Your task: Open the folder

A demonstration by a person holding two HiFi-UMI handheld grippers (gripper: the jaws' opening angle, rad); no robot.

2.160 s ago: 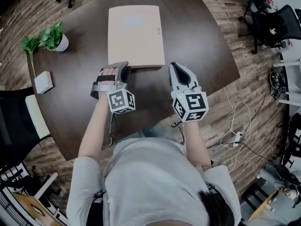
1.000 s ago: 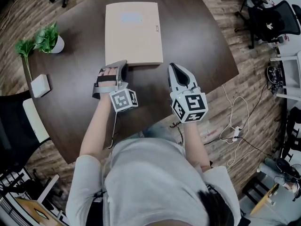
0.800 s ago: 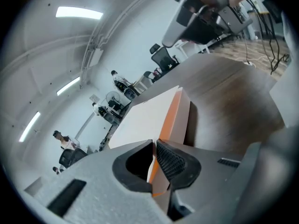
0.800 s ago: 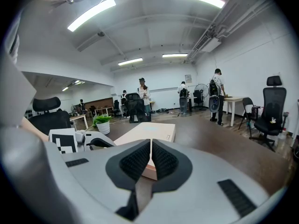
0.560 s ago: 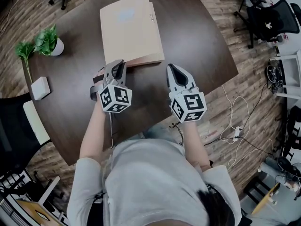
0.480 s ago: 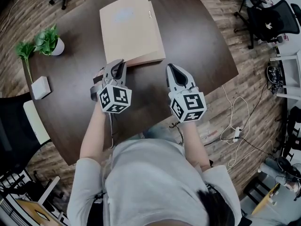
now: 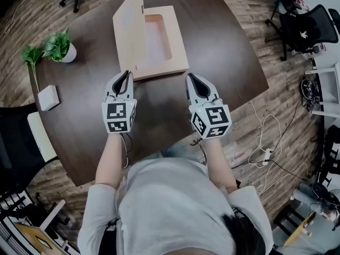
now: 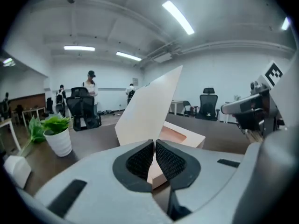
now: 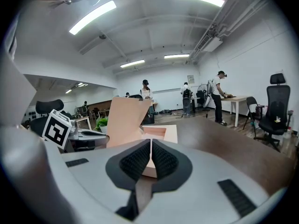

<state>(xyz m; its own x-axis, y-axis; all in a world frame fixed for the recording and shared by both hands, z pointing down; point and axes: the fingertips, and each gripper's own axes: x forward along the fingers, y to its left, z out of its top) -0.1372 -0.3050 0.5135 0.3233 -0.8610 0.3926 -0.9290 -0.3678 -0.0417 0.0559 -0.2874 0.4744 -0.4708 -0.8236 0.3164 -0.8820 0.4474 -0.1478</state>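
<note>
one folder on table, cover raised

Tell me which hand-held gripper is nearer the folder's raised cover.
Left. The left hand-held gripper sits just short of the raised cover, at its near corner. The right hand-held gripper is off by the opposite near corner of the folder's base.

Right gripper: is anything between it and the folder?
Nothing. In the head view, only a short stretch of bare table separates the right gripper from the near edge of the folder.
</note>
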